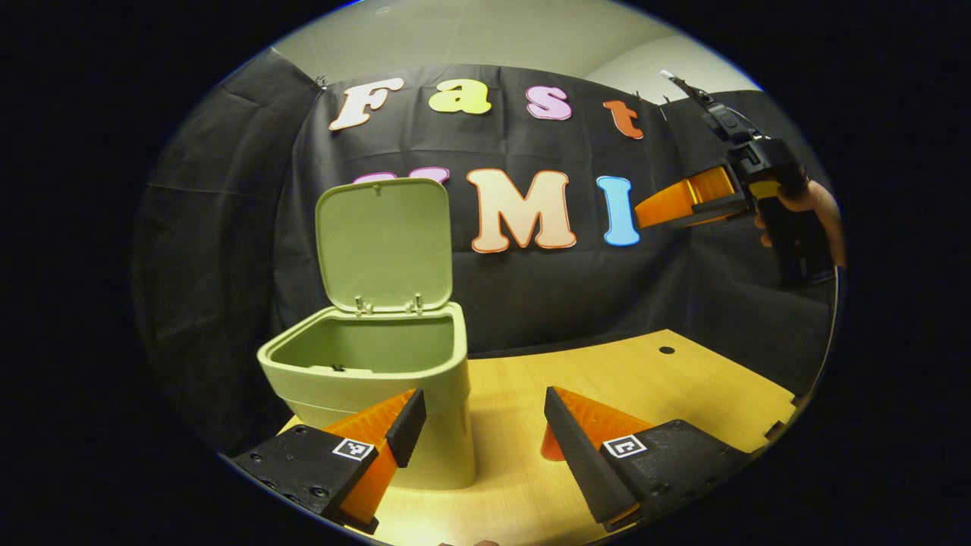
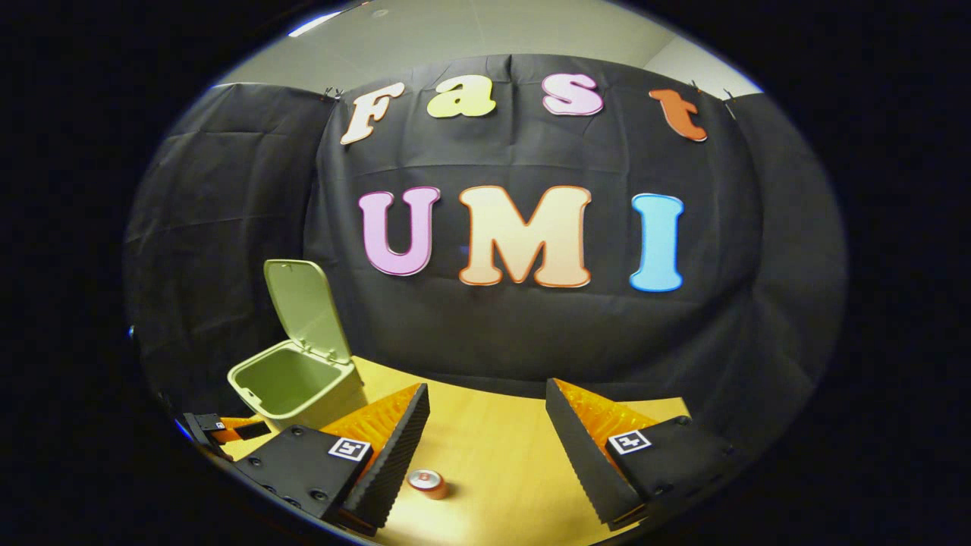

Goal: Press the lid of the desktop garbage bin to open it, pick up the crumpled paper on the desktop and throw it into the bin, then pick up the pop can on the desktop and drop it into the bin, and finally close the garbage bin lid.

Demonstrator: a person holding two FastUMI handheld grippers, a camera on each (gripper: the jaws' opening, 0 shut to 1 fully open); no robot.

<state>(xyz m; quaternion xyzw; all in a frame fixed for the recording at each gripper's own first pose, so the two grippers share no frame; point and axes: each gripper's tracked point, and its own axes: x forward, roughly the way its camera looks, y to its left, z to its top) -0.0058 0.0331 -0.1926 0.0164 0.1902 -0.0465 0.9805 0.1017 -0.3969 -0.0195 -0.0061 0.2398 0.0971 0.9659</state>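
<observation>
The pale green bin [image 1: 379, 371] stands on the wooden desk [image 1: 645, 379] with its lid [image 1: 383, 243] swung upright, and the inside that I can see looks bare. My left gripper [image 1: 485, 425] is open and holds nothing, its left finger close in front of the bin's right front corner. High at the right, a hand [image 1: 815, 205] holds my right gripper [image 1: 652, 212] well above the desk. In the right gripper view the right gripper [image 2: 485, 447] is open, and a red pop can [image 2: 427, 481] lies on the desk [image 2: 493, 425] below, near its left finger. The bin [image 2: 296, 383] sits far left.
The black cloth wall hangs close behind the bin and along the desk's far edge. A small round hole [image 1: 667, 350] marks the desk at the back right. The left gripper [image 2: 227, 431] shows low beside the bin in the right gripper view.
</observation>
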